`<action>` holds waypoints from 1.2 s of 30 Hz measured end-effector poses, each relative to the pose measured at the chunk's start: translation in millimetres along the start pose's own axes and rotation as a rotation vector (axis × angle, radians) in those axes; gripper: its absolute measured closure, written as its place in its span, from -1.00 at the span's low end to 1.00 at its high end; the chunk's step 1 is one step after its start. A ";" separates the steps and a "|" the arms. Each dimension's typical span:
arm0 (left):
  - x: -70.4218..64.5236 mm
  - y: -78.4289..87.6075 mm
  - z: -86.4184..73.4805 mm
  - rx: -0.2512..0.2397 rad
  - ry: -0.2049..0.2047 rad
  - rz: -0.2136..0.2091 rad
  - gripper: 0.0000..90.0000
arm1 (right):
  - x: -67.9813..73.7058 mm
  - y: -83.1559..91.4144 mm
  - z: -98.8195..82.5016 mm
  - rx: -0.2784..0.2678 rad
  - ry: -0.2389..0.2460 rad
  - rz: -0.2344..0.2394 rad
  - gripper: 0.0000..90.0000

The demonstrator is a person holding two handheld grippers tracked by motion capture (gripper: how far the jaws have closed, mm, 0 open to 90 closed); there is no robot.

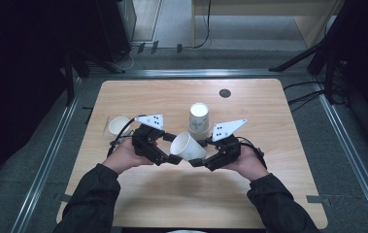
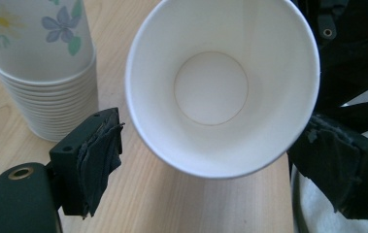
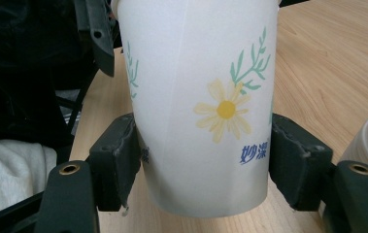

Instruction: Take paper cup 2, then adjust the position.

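smooth white paper cup (image 1: 187, 146) with printed daisy held on its side above the pale wood-grain counter (image 1: 269, 111), right gripper (image 1: 197, 161) jaws clamping its tapered wall, left gripper (image 1: 172, 148) jaws spread wide at its round rim, ribbed cup stack (image 1: 198, 121) behind, grey floor (image 1: 356, 160) around

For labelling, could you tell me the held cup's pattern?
White paper cup with yellow daisy, green sprigs; clearest in right gripper view.
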State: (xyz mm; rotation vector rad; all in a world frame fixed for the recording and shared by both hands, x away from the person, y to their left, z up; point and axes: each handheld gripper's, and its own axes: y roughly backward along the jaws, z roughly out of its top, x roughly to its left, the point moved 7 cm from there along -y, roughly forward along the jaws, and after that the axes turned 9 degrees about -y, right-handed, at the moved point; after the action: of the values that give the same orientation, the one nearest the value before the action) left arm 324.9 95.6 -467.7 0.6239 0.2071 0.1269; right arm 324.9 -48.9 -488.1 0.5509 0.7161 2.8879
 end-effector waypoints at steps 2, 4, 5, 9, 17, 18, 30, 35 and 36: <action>1.0 -1.2 0.5 -0.007 0.005 -0.001 -0.71 | 0.1 -0.3 -0.5 0.002 -0.002 0.004 -0.26; 1.5 -2.4 1.0 -0.020 0.022 -0.005 -0.71 | 0.4 -0.3 -0.3 -0.001 -0.003 0.007 -0.26; 2.1 -2.9 1.2 -0.024 0.020 0.002 -0.71 | 0.4 -0.5 -0.5 -0.001 -0.002 0.008 -0.26; 1.8 -5.1 2.7 -0.045 0.034 -0.008 -0.71 | -0.7 -1.9 -0.7 0.001 -0.001 0.006 -0.26; 0.2 -13.8 4.0 -0.039 0.034 -0.008 -0.71 | -0.4 -7.3 -3.1 0.017 -0.008 0.015 -0.25; 0.1 -14.5 4.2 -0.039 0.034 -0.004 -0.72 | -0.4 -7.9 -3.0 0.018 -0.006 0.017 -0.25; -1.5 -13.3 4.8 -0.052 0.008 0.003 -0.52 | -0.6 -11.2 -4.3 0.031 -0.017 0.013 -0.25; -1.1 -12.0 5.1 -0.057 0.016 0.001 -0.47 | -0.2 -10.3 -3.7 0.030 -0.029 0.016 -0.25; -1.4 -11.7 5.4 -0.060 0.017 -0.003 -0.47 | 0.0 -10.1 -3.7 0.030 -0.029 0.017 -0.25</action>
State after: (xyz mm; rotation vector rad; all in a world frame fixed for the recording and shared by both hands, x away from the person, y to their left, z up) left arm 325.4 82.9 -470.2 0.5627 0.2200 0.1353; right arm 323.8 -41.6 -495.9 0.6037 0.7552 2.8835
